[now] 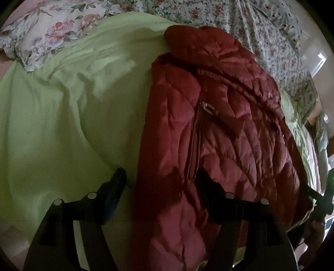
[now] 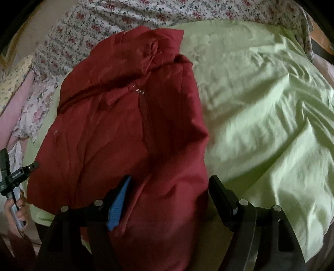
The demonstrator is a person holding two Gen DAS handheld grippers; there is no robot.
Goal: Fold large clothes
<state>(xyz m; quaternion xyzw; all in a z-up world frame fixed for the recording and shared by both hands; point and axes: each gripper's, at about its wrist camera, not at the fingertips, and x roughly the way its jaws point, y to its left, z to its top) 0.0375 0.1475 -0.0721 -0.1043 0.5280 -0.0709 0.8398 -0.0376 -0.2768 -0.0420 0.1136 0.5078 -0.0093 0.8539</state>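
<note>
Our left gripper (image 1: 160,177) stands wide, its jaws straddling the near edge of the red quilted jacket (image 1: 219,135); whether they touch it we cannot tell. Our right gripper (image 2: 170,183) gapes likewise over the jacket's hem. The jacket lies folded ahead on the green sheet (image 1: 62,125), its sleeves hidden, before the floral bedding (image 2: 125,16).

A bed fills both views, covered by a rumpled light green sheet (image 1: 62,125). Along its far side lies a quilt with small red flowers (image 2: 125,18), and a floral pillow (image 1: 48,31) sits at one corner. The light is dim; a bright patch (image 1: 320,61) may be a window.
</note>
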